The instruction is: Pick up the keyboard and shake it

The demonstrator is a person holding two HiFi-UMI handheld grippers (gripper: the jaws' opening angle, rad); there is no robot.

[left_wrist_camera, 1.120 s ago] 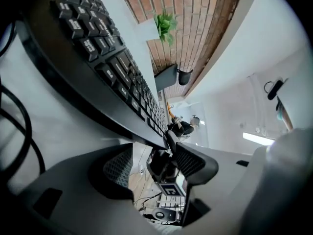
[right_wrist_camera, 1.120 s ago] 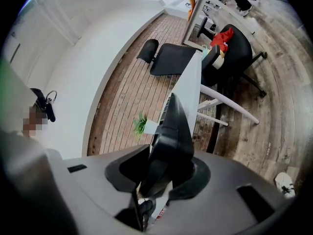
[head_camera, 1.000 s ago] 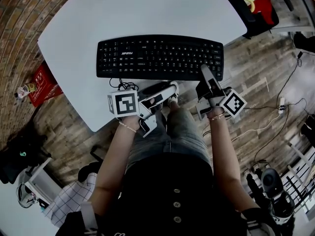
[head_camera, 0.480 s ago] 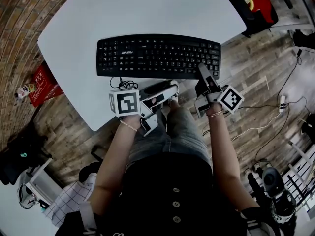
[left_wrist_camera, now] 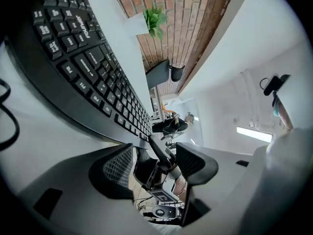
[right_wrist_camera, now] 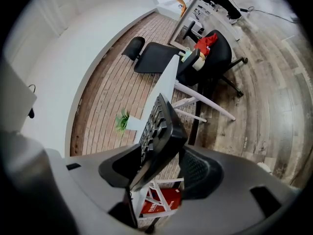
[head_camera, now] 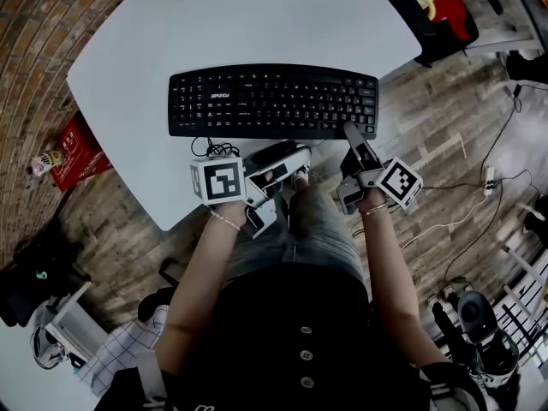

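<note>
At the near edge of the white table point(head_camera: 128, 67), a black keyboard point(head_camera: 272, 101) lies flat. Its long axis runs left to right, parallel to that edge, and its coiled cable point(head_camera: 214, 150) sits just in front of it on the left.

Right gripper point(head_camera: 349, 132): at the keyboard's right front corner, pointing up and away over the table edge. Its own view shows the keyboard's right end standing between the jaws. The jaws have just been opening and now stand wide. The pads look clear of the plastic, though the wide-angle distortion makes a light touch on the outer pad hard to rule out. Judged not a grip.

Left gripper point(head_camera: 300, 157): just off the table edge, below the middle of the keyboard's front side, lying roughly level and aimed sideways towards the right gripper. Jaws are apart with nothing between them. Through the gap its view shows only the other gripper, with the keyboard passing above and to the left.

Judgement: keyboard not yet lifted. The right hand is nearer and already straddles one end. The left would have to turn towards the table and reach the keyboard's left part for a two-ended lift along the long axis.
</note>
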